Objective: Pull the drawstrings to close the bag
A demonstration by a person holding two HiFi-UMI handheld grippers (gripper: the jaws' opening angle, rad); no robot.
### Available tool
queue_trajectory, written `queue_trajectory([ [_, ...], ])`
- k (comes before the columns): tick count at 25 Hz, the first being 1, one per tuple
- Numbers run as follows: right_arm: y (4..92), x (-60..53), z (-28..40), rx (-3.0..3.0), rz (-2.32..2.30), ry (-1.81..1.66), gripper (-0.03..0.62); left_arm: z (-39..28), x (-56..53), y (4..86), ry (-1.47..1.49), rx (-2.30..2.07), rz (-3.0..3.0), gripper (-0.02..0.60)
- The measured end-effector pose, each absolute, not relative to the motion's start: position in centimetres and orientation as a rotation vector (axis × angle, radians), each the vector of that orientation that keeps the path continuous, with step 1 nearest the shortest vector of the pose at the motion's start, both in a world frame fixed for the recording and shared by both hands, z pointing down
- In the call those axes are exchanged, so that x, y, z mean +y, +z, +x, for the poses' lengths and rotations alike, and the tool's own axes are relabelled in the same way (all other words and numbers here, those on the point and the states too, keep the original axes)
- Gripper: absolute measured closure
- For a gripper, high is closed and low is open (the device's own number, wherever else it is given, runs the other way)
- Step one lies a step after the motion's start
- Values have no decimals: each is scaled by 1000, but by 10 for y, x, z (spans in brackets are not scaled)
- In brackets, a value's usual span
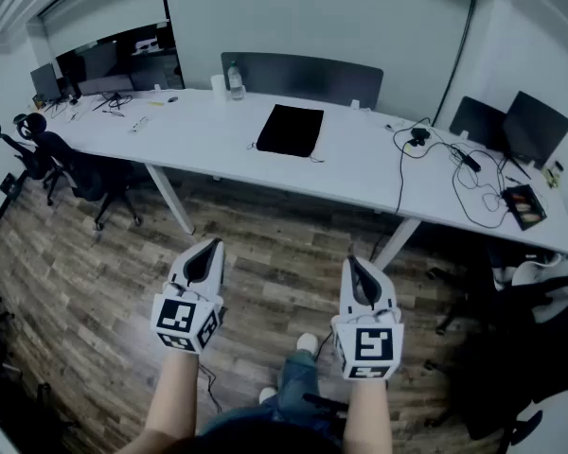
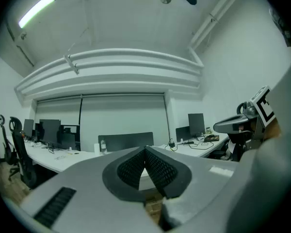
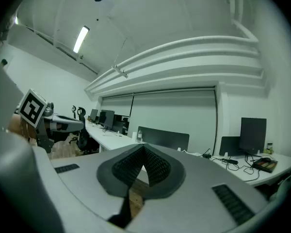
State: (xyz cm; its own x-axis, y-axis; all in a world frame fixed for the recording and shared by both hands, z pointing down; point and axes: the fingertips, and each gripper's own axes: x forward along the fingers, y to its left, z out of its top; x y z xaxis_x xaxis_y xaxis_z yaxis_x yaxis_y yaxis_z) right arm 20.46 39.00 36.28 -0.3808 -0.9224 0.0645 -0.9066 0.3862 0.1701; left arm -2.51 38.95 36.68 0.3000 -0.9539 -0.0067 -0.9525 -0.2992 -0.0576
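Note:
A black drawstring bag [image 1: 290,130] lies flat on the long white table [image 1: 199,140], with a thin cord trailing at its near right corner. Both grippers are held over the wooden floor, well short of the table. My left gripper [image 1: 209,248] is shut and holds nothing. My right gripper [image 1: 353,264] is shut and empty too. In the left gripper view the jaws [image 2: 145,152] meet at their tips with the table far behind. The right gripper view shows its jaws [image 3: 143,149] likewise closed. The bag does not show in either gripper view.
A water bottle [image 1: 234,80] stands at the table's back edge by a grey divider panel [image 1: 303,76]. Cables [image 1: 454,173] and monitors [image 1: 521,126] crowd the right end, monitors [image 1: 99,64] the left. Office chairs [image 1: 71,168] stand left of the table leg [image 1: 170,197]. Another chair [image 1: 540,320] is at right.

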Motion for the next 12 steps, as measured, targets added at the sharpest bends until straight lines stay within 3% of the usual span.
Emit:
queue_trajectory([
  [12,363,332,199,-2504,1653,-159,600,-37,340,368,-41,1829,-2487,583],
])
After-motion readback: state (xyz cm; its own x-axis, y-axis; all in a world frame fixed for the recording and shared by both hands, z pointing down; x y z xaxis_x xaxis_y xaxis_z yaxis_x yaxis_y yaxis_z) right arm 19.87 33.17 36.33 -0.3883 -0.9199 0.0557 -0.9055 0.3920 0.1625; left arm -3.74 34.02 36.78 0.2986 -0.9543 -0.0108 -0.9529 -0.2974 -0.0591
